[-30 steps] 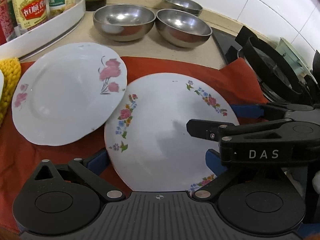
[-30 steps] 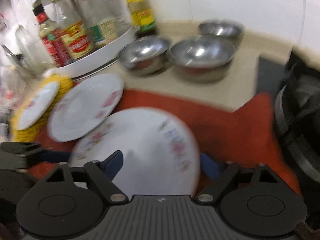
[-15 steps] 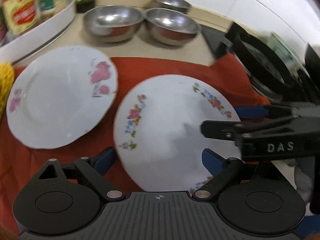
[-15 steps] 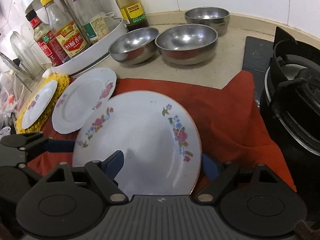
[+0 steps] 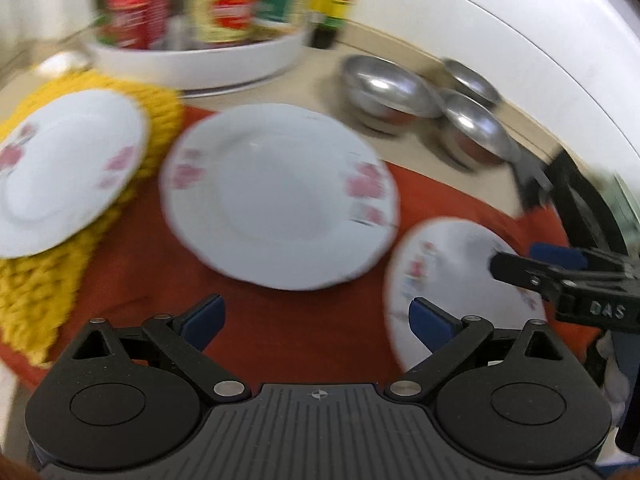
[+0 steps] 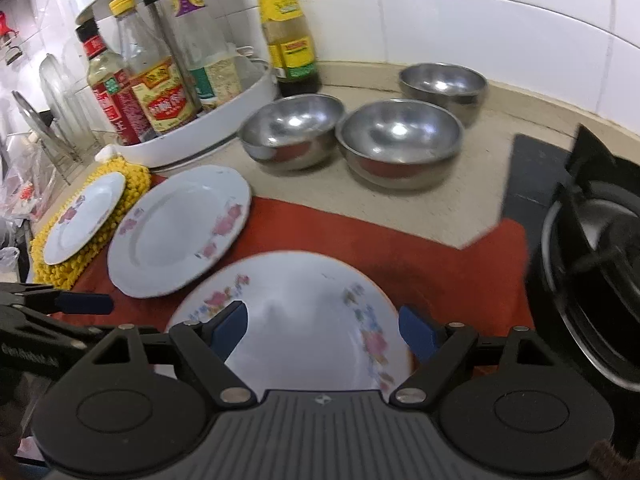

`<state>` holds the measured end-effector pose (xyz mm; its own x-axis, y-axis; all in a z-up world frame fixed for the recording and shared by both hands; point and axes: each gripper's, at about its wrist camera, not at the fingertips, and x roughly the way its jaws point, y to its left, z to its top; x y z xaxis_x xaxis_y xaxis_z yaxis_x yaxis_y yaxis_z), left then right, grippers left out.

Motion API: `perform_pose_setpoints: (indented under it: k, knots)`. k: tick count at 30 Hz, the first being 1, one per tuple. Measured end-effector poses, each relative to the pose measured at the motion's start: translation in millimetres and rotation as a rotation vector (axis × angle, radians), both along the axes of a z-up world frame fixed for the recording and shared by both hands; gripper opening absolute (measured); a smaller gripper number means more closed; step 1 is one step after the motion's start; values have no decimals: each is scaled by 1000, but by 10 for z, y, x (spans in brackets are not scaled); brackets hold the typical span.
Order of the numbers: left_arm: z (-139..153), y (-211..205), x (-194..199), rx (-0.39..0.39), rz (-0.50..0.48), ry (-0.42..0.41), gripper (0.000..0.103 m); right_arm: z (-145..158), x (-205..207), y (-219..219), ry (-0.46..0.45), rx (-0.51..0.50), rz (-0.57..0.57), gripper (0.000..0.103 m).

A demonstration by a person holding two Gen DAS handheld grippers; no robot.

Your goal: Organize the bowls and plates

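We count 3 plates, none stacked. The large plate (image 6: 304, 320) lies on the red cloth (image 6: 440, 276) right under the right gripper (image 6: 322, 330). The medium plate (image 6: 180, 232) sits just beside it to the left, half on the cloth; we cannot tell if the rims touch. The small plate (image 6: 84, 218) rests on the yellow mat (image 6: 132, 184). 3 steel bowls (image 6: 400, 144) stand apart on the counter behind.

Right gripper: jaws spread wide, straddling the large plate, nothing held. Left gripper (image 5: 316, 320): jaws equally wide, empty, hovering over bare cloth in front of the medium plate (image 5: 280, 196). Left view is smeared.

Risks as we judge them:
- Glazed rims lie flat on cloth; a shallow bite could slip and drop a plate.
- Both grippers work close together and could collide.
- Dragging a plate may bunch the cloth and shift its neighbour.
- The stove (image 6: 592, 264) stands close on the right; a wide swing could strike it.
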<state>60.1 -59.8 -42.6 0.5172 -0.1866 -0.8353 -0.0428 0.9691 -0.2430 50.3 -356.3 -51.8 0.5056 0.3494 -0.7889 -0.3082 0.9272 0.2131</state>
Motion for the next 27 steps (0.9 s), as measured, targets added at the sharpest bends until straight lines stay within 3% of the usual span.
perform_pose_setpoints:
  k: [5, 11, 18, 24, 27]
  knots:
    - [-31, 287, 152, -39, 75, 6, 100, 24, 157, 310, -26, 7, 62, 79]
    - [-117, 361, 386, -66, 44, 7, 100, 10, 441, 670, -57, -19, 54, 79]
    - [-178, 409, 587, -85, 7, 16, 102, -172, 832, 863, 0, -56, 17, 79]
    - [-183, 364, 611, -25, -19, -5, 102, -307, 1030, 1023, 94, 16, 46, 79]
    - [-196, 348, 630, -8, -26, -18, 103, -331, 1046, 1135, 86, 10, 82, 79]
